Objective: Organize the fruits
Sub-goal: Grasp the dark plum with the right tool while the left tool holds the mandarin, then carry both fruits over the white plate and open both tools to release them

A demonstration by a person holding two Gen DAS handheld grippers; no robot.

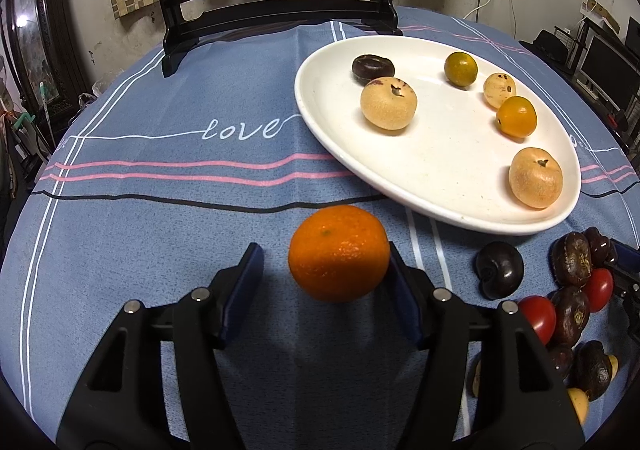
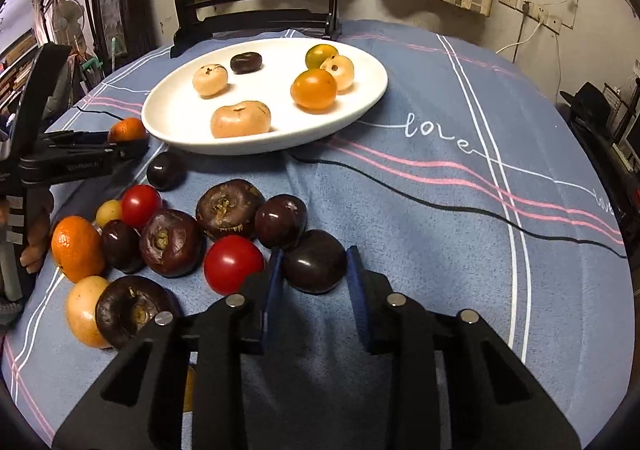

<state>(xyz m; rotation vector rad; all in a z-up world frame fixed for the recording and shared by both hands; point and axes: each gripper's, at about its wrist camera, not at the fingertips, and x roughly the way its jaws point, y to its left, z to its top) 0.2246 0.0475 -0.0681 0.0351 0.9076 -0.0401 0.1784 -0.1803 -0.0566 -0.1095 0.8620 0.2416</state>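
My left hand-held gripper (image 1: 326,262) pointed steeply down at the bench (image 1: 140,250), jaws about half spread around a mandarin (image 1: 339,252). The right pad (image 1: 402,282) touched the fruit's side, while the left pad (image 1: 246,282) stood clear of it, so nothing was clamped.

My right hand-held gripper (image 2: 314,270) also tilted downward, over the loose pile. Its jaws had just been closing, and they sat narrow against both sides of a dark round fruit (image 2: 315,267), gripping it on the blue cloth.

The white plate (image 2: 172,122) lay beyond the pile, near the mirror stand (image 2: 256,14). I counted six pieces on it: three pale tan fruits (image 2: 241,119), one dark brown one (image 2: 246,62), one orange one (image 2: 313,89) and one greenish one (image 2: 320,53).

Off the plate, in the right wrist view, lay two red tomatoes (image 2: 234,264), a second mandarin (image 2: 77,248), two yellow fruits (image 2: 82,310), and seven dark brown fruits counting the one I held. The left gripper's mandarin showed just beside the plate's near edge.
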